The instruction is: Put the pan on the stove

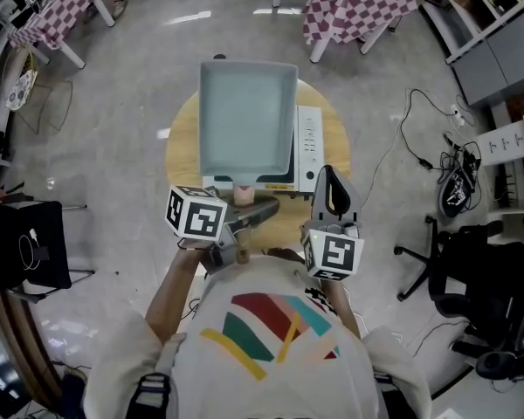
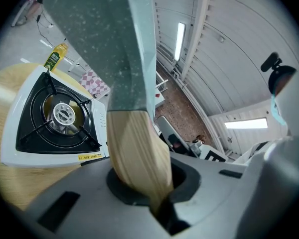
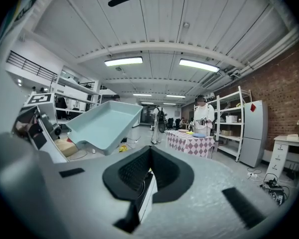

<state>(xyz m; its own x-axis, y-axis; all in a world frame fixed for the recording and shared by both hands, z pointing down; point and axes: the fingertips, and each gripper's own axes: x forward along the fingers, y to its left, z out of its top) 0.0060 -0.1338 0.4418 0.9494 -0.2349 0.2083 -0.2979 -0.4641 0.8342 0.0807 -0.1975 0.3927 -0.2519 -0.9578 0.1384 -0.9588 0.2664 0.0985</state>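
Note:
A square pale-green pan (image 1: 247,116) hangs over the white gas stove (image 1: 308,147) on the round wooden table (image 1: 182,138). My left gripper (image 1: 260,209) is shut on the pan's wooden handle (image 1: 244,195) at the near edge. In the left gripper view the handle (image 2: 139,153) sits between the jaws of the left gripper (image 2: 149,193), with the pan's dark speckled underside (image 2: 104,39) above it and the stove's burner (image 2: 62,114) below left. My right gripper (image 1: 330,177) is shut and empty, just right of the stove. From the right gripper (image 3: 149,168), the tilted pan (image 3: 102,123) shows at the left.
A yellow bottle (image 2: 55,58) stands beyond the stove. Tables with checked cloths (image 1: 354,3) stand at the back, and a person (image 3: 204,116) stands by one. A black office chair (image 1: 472,278) and cables lie on the floor at the right.

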